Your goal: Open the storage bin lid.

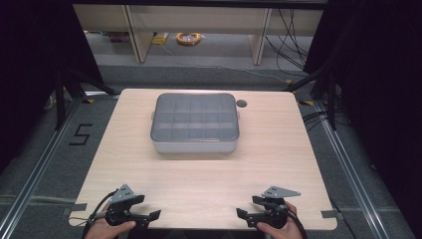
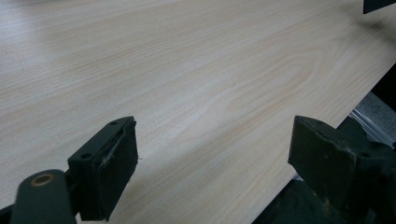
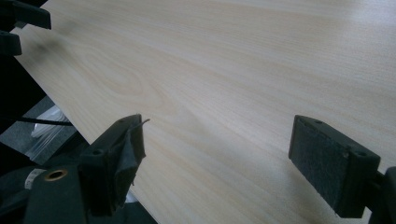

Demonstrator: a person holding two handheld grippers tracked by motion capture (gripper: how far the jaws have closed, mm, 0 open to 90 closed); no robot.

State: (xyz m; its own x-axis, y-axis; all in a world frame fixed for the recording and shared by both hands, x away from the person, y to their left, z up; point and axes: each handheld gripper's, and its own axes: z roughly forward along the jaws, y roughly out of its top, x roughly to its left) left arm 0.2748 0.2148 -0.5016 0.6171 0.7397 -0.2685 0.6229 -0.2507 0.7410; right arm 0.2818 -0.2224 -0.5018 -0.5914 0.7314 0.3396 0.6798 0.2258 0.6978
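Nearest the person, the left hand-held gripper (image 1: 149, 217) and the right hand-held gripper (image 1: 245, 215) rest at the front edge of the bench (image 1: 209, 174), one at each corner, tips turned toward each other. Both are released: in each gripper view the jaws stand wide apart with bare wood between them and nothing in the grip.

Farther back, past a wide stretch of bare bench, the box (image 1: 195, 124) sits at the middle of the far half, well apart from both grippers. It is a grey compartment box with its translucent lid on; what lies in its cells cannot be made out through the lid.

By my reading, the work has not started: the box is untouched and closed, and reaching it and handling the lid are all left to do.
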